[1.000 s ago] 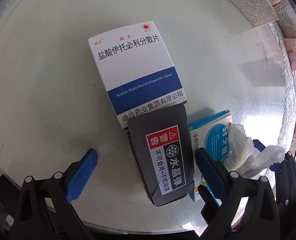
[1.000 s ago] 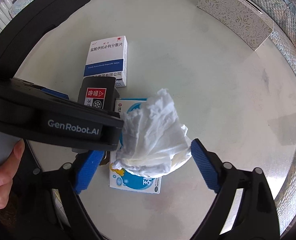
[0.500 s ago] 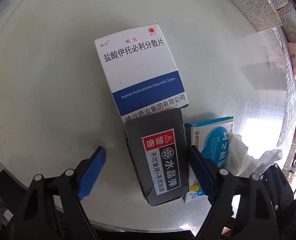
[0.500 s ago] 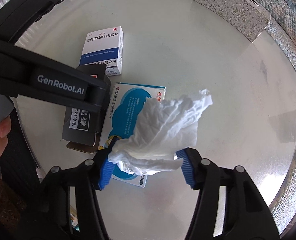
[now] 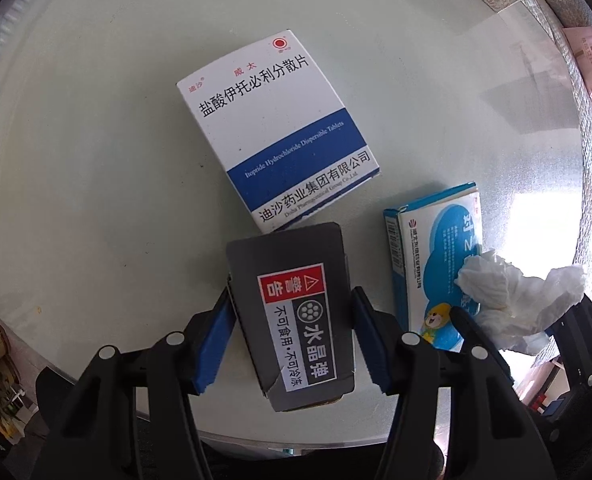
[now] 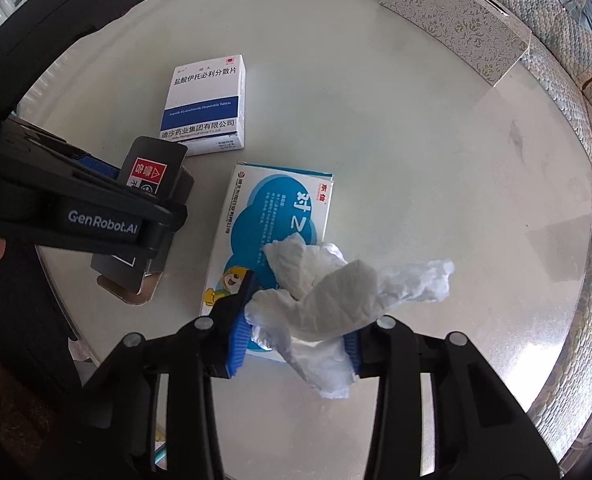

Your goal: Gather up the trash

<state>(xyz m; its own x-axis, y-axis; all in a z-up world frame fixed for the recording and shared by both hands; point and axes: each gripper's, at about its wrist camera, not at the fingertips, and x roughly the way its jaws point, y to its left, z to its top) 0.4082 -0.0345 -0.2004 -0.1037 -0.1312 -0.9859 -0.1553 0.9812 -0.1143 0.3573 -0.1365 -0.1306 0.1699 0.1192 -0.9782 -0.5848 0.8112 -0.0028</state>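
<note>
On my left wrist camera, the left gripper (image 5: 292, 336) has its two blue pads pressed against the long sides of a dark grey box (image 5: 292, 320), so the jaws are closed onto it at roughly box width. The box carries a red warning label and white lettering, and its near end flap hangs open. I cannot tell whether it is clear of the round glass table (image 5: 96, 160) or resting on it. Just beyond it, a white-and-blue tablet box (image 5: 276, 128) lies flat on the table, its near edge close to the grey box's far end. On my right wrist camera, the right gripper (image 6: 296, 336) is closed narrowly on a crumpled white tissue (image 6: 336, 292); the wad fills the gap between the pads and spills forward and to the right. The tissue hangs over the near end of a light blue medicine box (image 6: 272, 216) printed with a cloud and a cartoon animal, which lies flat on the table. I cannot tell whether tissue and box touch. A patterned tissue box (image 6: 452, 20) stands at the far edge of the table, well apart from the other items.
</note>
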